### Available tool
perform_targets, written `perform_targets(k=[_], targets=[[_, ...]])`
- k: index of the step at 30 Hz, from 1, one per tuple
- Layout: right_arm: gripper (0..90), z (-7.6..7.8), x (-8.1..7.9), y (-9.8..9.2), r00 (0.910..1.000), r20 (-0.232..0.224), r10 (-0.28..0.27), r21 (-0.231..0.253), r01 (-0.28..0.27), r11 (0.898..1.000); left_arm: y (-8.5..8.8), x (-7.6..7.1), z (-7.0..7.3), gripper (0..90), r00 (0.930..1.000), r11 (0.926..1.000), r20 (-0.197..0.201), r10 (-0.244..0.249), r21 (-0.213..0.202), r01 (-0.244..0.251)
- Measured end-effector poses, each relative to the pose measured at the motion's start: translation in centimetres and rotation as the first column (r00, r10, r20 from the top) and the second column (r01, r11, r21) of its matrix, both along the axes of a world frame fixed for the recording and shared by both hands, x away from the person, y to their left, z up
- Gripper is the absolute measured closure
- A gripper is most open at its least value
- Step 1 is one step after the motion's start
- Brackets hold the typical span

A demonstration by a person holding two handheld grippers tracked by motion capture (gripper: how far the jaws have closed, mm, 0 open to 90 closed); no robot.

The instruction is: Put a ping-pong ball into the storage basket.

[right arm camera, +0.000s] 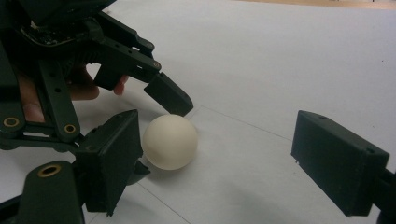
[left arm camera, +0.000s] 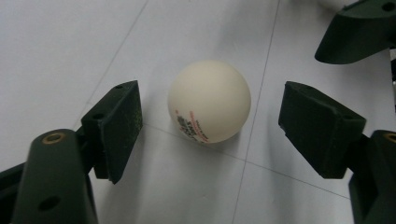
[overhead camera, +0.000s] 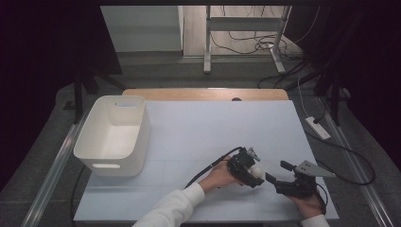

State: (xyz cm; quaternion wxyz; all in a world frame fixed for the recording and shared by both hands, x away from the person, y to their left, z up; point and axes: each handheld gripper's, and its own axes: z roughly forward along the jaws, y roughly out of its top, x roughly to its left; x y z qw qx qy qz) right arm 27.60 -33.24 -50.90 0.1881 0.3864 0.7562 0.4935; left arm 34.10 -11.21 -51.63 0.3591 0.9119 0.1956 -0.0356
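We see a white ball resting on the table near its front edge, toward the right corner; our left gripper straddles it, jaws partly apart, a gap on either side, nothing gripped; our right gripper sits just beside the ball, jaws wide apart and holding nothing; well apart, a white bin stands by the left edge.
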Motion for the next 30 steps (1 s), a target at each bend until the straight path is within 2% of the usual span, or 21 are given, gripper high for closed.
perform_targets(k=[4,9,24,30], targets=[[16.3,0.0,0.0,0.0,1.0000,-0.001,0.001,-0.003,-0.001,1.000,-0.2,0.0,-0.3,30.9,1.0000,1.0000,0.009,0.000,0.010,0.000],[16.3,0.0,0.0,0.0,1.0000,0.002,0.000,0.001,0.000,1.000,-0.2,-0.1,-0.1,49.9,0.9997,0.9999,0.023,0.012,0.011,-0.012],[16.4,-0.1,0.0,0.0,1.0000,0.002,0.001,-0.002,-0.001,1.000,0.5,-0.2,0.6,50.9,0.9993,1.0000,0.038,-0.001,-0.001,0.001],[16.4,-0.1,0.0,0.0,1.0000,0.000,0.003,-0.004,-0.003,1.000,0.9,-0.4,0.9,50.9,0.9990,0.9999,0.043,0.012,-0.012,-0.011]])
